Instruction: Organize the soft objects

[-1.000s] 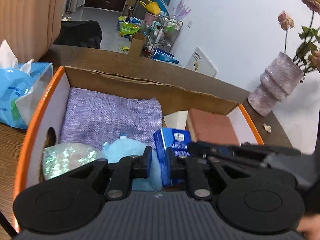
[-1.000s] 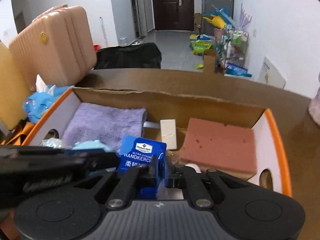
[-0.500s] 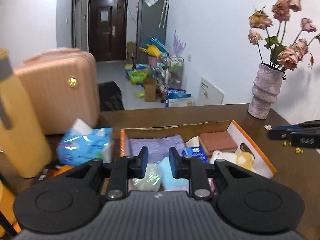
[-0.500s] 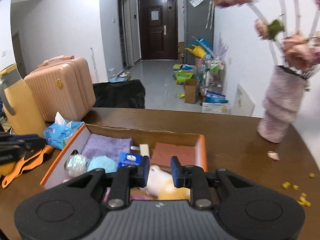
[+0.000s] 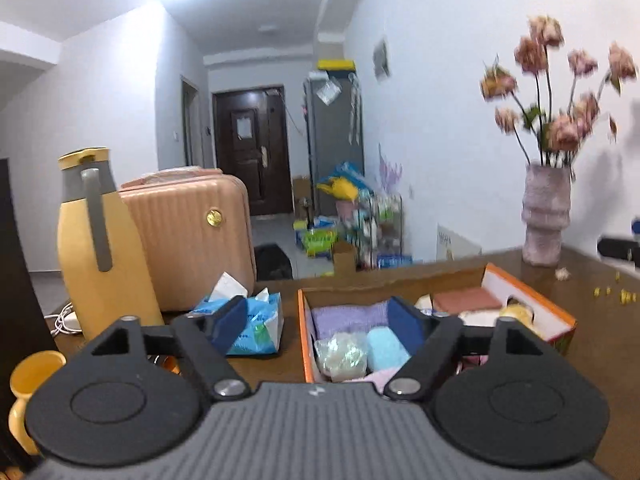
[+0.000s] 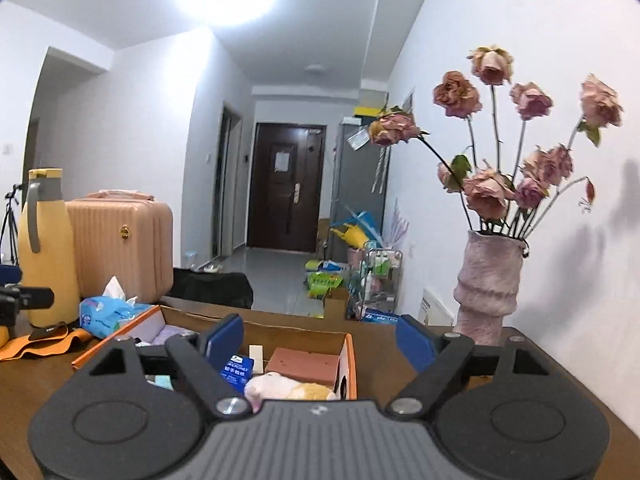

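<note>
An orange-rimmed cardboard box [image 5: 532,298] [image 6: 350,364] sits on the brown table. It holds a purple cloth [image 5: 346,316], a light blue soft item [image 5: 384,346], a clear shiny bundle [image 5: 342,354], a red-brown sponge [image 5: 466,301] [image 6: 308,364], a blue handkerchief pack [image 6: 237,367] and a white-and-yellow plush [image 6: 288,391]. My left gripper [image 5: 320,320] is open and empty, held back above the box's left end. My right gripper [image 6: 320,338] is open and empty, behind the box's right end.
A blue tissue pack [image 5: 256,322] [image 6: 106,316] lies left of the box. A yellow jug [image 5: 100,244] and pink suitcase [image 5: 192,236] stand at left. A pink vase with dried roses [image 6: 486,284] [image 5: 546,218] stands at right. Yellow crumbs [image 5: 616,294] dot the table.
Both grippers pulled up and back from the box, then opened wide. The blue handkerchief pack, held by the right gripper a second ago, now lies in the box.
</note>
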The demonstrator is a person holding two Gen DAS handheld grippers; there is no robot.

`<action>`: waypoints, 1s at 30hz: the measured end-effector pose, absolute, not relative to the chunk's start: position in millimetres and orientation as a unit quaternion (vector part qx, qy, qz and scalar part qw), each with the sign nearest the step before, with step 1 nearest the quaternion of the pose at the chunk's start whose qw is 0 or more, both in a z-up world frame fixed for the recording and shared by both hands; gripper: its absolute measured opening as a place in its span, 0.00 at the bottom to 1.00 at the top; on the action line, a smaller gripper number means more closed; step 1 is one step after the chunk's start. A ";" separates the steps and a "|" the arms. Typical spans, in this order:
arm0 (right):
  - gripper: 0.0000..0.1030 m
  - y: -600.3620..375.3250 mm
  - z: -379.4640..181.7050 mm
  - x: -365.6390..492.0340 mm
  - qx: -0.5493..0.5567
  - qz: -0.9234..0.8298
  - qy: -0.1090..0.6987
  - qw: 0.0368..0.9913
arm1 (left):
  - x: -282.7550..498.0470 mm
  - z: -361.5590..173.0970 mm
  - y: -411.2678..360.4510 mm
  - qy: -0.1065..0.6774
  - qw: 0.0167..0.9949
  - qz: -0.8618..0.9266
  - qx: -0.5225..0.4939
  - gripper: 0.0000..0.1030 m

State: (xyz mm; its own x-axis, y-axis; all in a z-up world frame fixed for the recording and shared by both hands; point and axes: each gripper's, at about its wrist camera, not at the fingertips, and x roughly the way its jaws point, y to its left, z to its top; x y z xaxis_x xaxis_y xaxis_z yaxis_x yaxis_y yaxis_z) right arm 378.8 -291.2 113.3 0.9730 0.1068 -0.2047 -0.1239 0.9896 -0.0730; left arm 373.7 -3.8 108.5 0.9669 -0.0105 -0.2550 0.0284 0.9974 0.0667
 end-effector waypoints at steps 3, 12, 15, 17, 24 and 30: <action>0.83 -291.2 111.5 366.9 -0.025 0.058 0.082 0.995 | 362.4 109.4 1.5 0.105 0.994 -0.008 0.027 0.83; 0.89 -286.6 114.0 327.2 -0.021 0.044 0.069 0.996 | 324.1 113.0 4.6 0.079 0.997 -0.012 0.020 0.90; 0.90 -285.8 106.2 303.5 -0.018 0.044 0.063 0.997 | 298.7 110.6 7.0 0.075 0.997 -0.021 0.014 0.90; 0.90 -285.0 98.1 281.8 -0.013 0.040 0.064 0.997 | 275.3 107.9 8.5 0.072 0.997 -0.018 0.012 0.90; 0.97 -276.8 71.1 184.9 0.002 0.047 0.073 0.996 | 177.3 90.5 14.7 0.088 0.995 -0.035 0.011 0.94; 1.00 -256.0 52.7 106.3 -0.016 0.062 0.090 0.994 | 93.7 68.4 17.4 0.077 0.997 -0.007 0.016 0.98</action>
